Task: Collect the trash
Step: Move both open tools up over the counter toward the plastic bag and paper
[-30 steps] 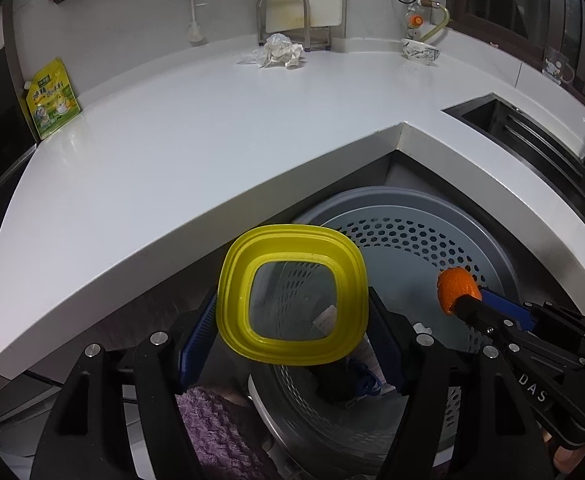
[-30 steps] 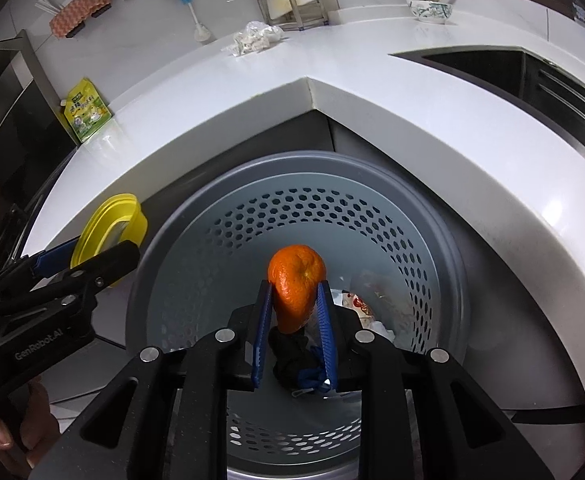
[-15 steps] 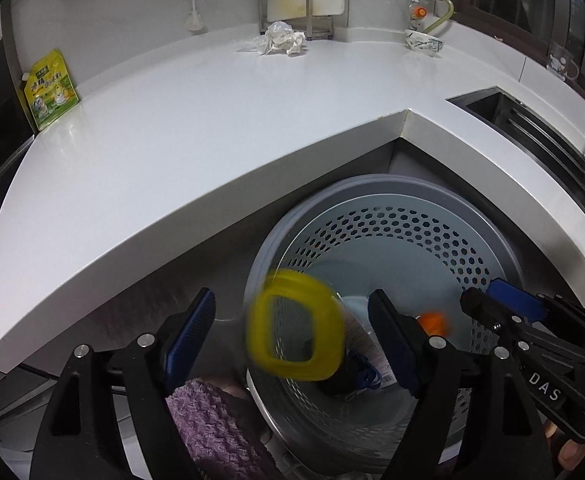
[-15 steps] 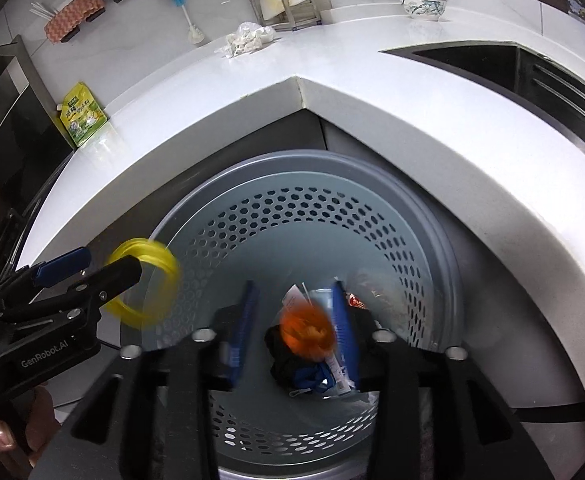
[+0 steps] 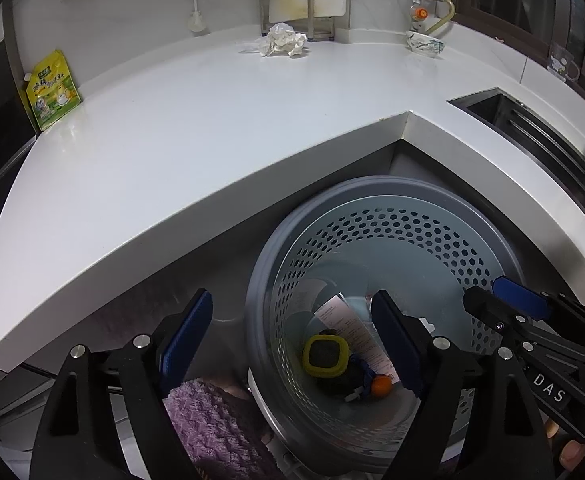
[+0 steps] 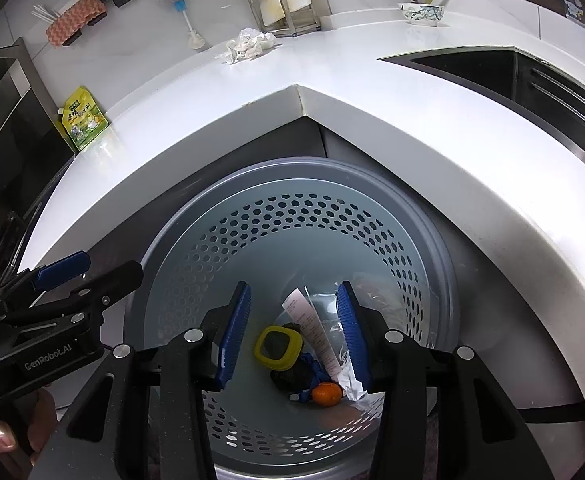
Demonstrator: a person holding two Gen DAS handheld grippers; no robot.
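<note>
Both held over the grey bin to drop trash: left gripper and right gripper empty, fingers apart, just opened. Yellow ring and orange at bin bottom.

Green pouch, patterned bowl, sink, countertop

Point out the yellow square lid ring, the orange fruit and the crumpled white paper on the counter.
yellow square lid ring point(image 6: 278, 347), right wrist view, its near rim
orange fruit point(image 6: 326, 394), right wrist view, its middle
crumpled white paper point(image 5: 282, 40), left wrist view, its centre
</note>
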